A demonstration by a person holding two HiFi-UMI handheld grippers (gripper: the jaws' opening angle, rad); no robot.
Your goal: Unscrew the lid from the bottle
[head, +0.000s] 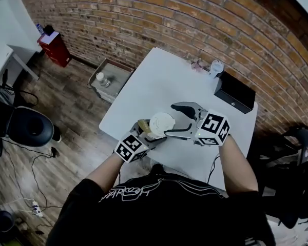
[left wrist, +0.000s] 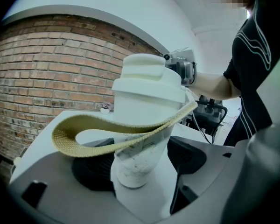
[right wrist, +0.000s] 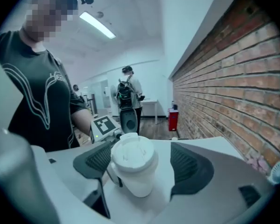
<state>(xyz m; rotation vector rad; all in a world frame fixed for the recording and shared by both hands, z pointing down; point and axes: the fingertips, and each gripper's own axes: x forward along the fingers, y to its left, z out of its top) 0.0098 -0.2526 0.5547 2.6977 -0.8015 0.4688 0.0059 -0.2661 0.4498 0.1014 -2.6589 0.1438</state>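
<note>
Bottle (left wrist: 140,157) is pinched low on its body by the left hand-held gripper (left wrist: 139,164), over the near edge of the worktop (head: 159,81). Right hand-held gripper (right wrist: 143,163) stands spread, its pads either side of the lid (right wrist: 132,155) and not pressing. Risks: the low hold may let the bottle turn with the lid; the strap (left wrist: 84,132) may catch a closing jaw; an off-centre bite may slip.

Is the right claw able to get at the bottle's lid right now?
Probably yes: the right claw stands open with the lid between its jaws, nothing in the way, while the left claw holds the bottle.
</note>
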